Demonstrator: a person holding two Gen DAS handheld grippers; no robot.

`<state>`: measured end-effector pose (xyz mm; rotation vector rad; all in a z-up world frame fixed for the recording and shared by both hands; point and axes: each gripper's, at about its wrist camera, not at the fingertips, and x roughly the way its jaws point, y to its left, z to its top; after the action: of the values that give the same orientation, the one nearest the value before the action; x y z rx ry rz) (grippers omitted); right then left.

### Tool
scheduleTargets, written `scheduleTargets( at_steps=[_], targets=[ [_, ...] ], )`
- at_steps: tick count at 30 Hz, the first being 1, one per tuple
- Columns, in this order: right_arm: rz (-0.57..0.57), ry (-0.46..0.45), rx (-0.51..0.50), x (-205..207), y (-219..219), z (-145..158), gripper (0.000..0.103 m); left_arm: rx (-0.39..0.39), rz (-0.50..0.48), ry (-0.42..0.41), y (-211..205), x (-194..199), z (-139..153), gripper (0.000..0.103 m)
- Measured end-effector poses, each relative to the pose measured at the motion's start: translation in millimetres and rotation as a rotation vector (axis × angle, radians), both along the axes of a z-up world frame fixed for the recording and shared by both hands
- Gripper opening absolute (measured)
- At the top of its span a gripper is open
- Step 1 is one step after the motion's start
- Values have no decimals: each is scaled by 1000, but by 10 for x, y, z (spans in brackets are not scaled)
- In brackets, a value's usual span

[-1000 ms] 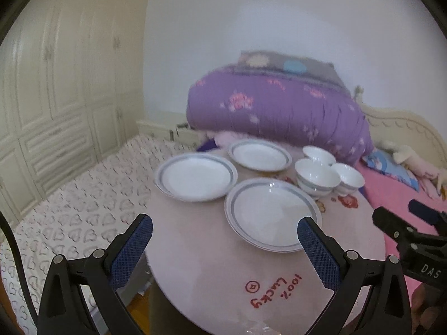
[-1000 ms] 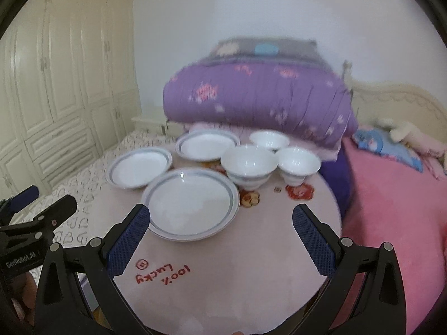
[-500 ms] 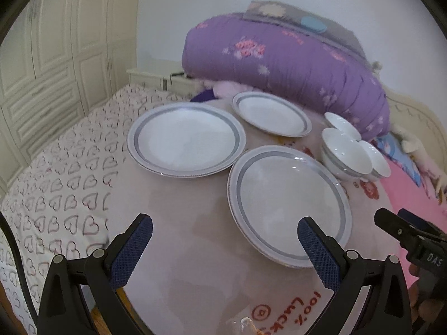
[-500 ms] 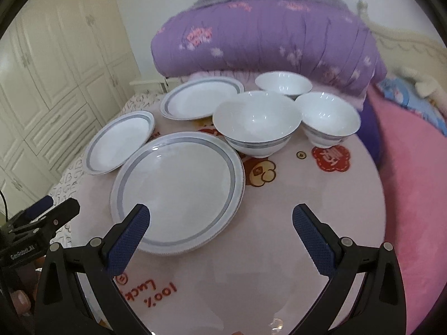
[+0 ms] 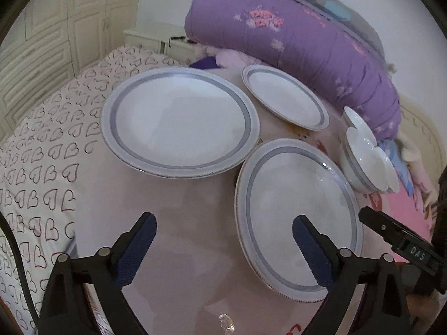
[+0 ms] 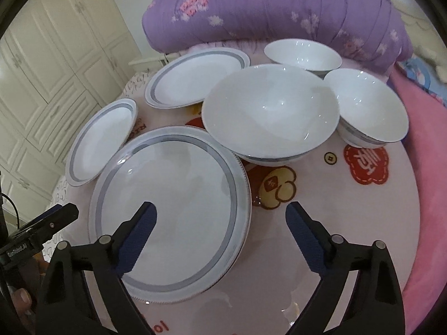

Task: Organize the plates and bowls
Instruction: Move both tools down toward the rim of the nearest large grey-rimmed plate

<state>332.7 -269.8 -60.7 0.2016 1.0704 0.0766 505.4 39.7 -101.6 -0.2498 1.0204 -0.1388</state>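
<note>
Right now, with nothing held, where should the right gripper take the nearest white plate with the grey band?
Take the nearest white plate with the grey band by its rim, probably at the near edge, coming in low from the front. It lies flat on the pink round table, so only the thin raised lip offers a pinch. The right gripper hangs over that edge, jaws closing with nothing between them.

far bowl [image 5: 352, 118] partly hidden, lettering [image 6: 160, 328] cut off
</note>
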Motion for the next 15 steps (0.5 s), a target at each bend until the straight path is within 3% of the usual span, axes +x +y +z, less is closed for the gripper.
scheduleTargets(
  at_steps=[4, 11, 15],
  targets=[
    [1, 16, 19, 80, -39, -54, 87, -43, -9, 40, 33, 68, -162, 80],
    [11, 37, 38, 193, -80, -119, 80, -94, -22, 73, 87, 312, -314, 76],
    [23, 55, 54, 262, -87, -179, 71, -132, -32, 109, 106, 366, -418, 61]
  ],
)
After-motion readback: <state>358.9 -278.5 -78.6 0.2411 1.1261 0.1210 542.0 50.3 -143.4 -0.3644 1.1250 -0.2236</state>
